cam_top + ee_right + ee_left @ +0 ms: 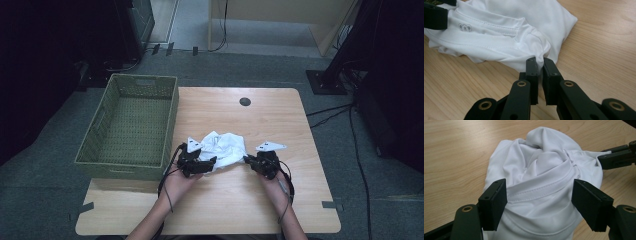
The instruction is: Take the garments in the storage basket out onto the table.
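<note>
High view first: we see a crumpled white shirt (225, 147) on the wooden table (300, 200), just right of the green woven basket (130, 125), which holds nothing; our left gripper (209, 162) sits at the shirt's near-left edge, our right gripper (248, 159) at its near-right edge; in the right gripper view the jaws are clenched on a pinch of the shirt's edge (539, 56); in the left gripper view the jaws stand released, straddling the collar band (541, 191) without pressing it. We judge the step as taking hold of the shirt with both tools; next, the left jaws must close on the fabric before any lift toward the basket.
</note>
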